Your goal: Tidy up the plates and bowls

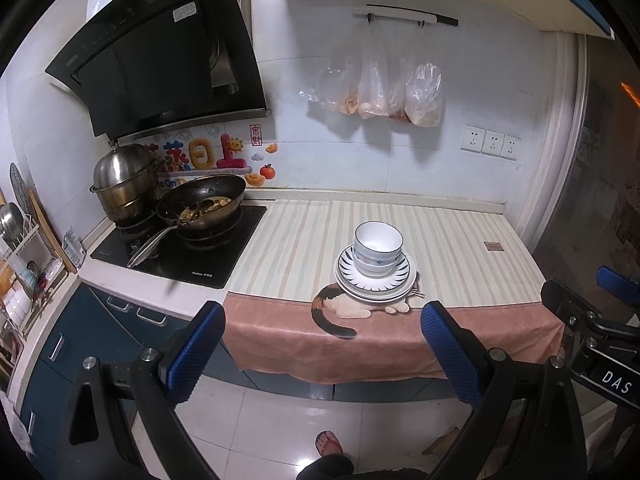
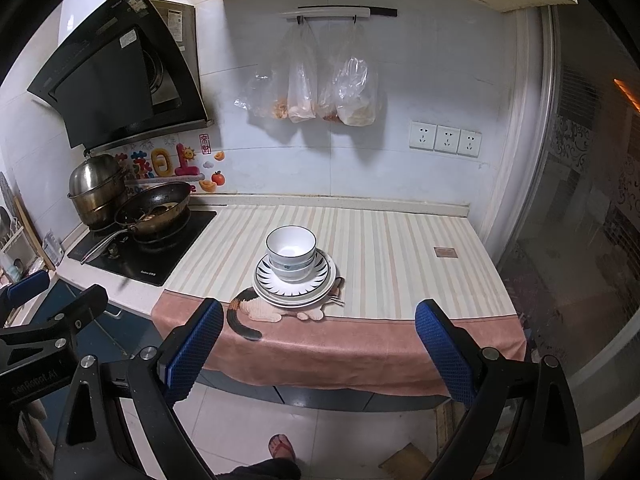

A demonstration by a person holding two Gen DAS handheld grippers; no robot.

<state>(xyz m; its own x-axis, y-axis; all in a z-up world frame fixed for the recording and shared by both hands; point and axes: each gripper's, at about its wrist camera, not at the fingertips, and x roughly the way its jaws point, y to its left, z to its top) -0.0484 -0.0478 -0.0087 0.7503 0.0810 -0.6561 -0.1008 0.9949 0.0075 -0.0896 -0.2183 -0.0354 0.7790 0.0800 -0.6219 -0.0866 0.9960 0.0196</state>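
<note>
Several white bowls (image 1: 378, 246) (image 2: 291, 252) are nested on a stack of plates (image 1: 376, 284) (image 2: 295, 284) near the front of the striped counter cloth. The top plate has a dark ray pattern at its rim. My left gripper (image 1: 322, 320) hangs open in front of the counter edge, well short of the stack, with nothing between its blue pads. Level with it, my right gripper (image 2: 318, 320) is open and holds nothing. Each gripper shows at the side of the other's view.
A stove (image 1: 180, 248) at the left carries a dirty wok (image 1: 202, 204) and a steel pot (image 1: 124, 180). A dish rack (image 1: 20, 264) stands far left. Plastic bags (image 2: 320, 92) hang on the wall. A person's sandalled foot (image 1: 329, 442) is on the floor tiles.
</note>
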